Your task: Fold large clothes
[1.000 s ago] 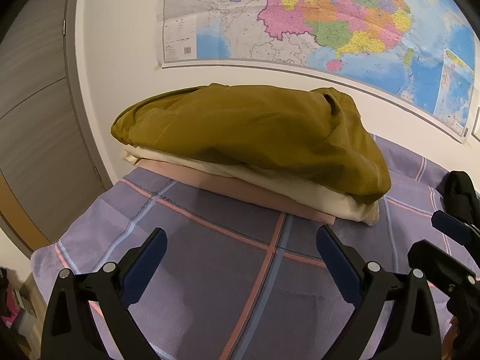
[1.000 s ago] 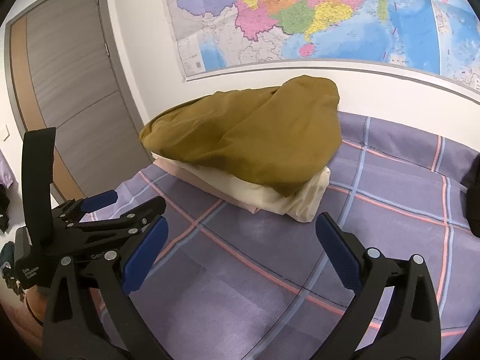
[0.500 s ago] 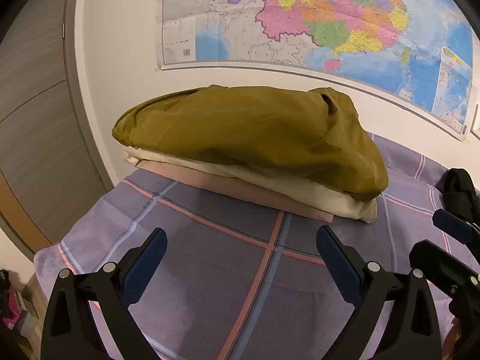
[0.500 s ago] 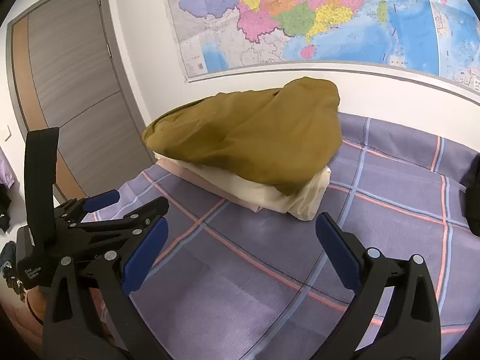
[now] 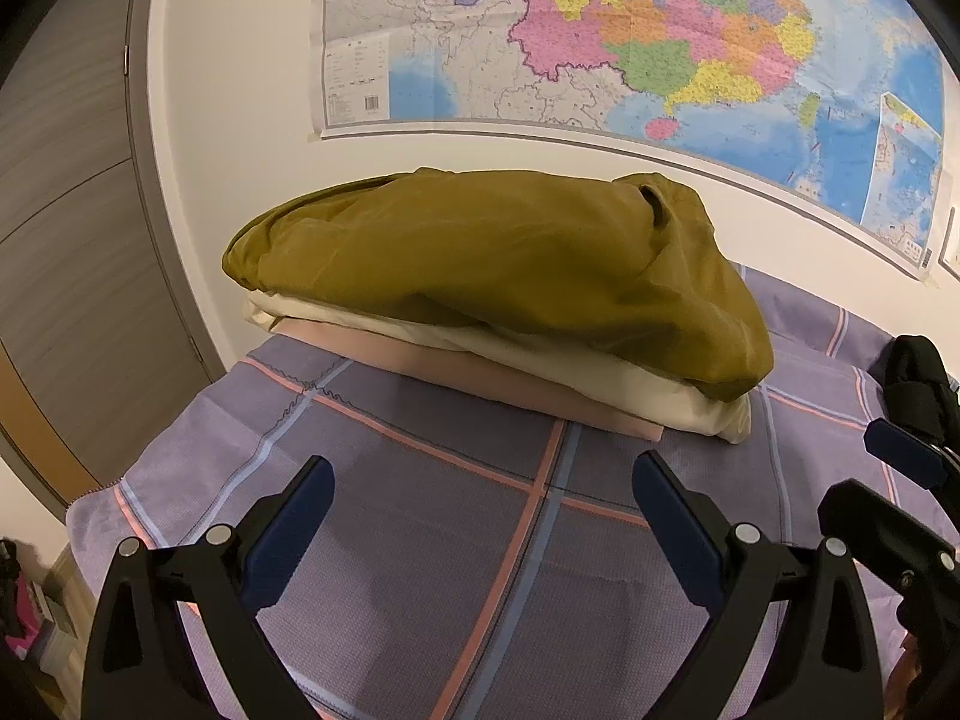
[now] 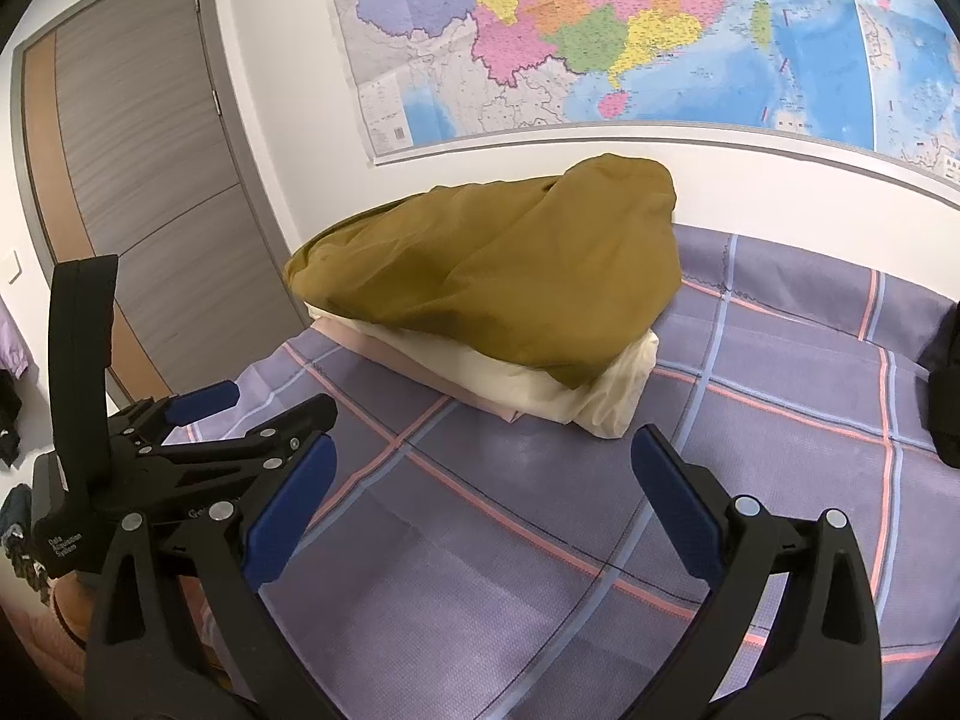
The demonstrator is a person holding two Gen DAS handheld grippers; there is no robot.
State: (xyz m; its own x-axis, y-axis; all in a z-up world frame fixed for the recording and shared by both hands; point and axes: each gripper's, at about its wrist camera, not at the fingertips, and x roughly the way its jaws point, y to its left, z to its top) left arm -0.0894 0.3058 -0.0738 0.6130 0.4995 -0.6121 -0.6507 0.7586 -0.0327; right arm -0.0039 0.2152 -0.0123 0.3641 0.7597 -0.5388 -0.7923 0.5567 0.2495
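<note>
Both tongs, left tongs [image 5: 480,498] and right tongs [image 6: 483,474], spread wide and empty above the checked bedspread [image 5: 420,540]. Straight ahead, toward the wall: olive garment [image 5: 498,264] atop folded cream and pink layers, long axis crosswise, marginally nearer the left.

White lettering reading "Data Acquisition System" is showing on the black body of the left tool [image 6: 240,414]. Print on the wall map [image 6: 600,30] is appearing too small to read.
</note>
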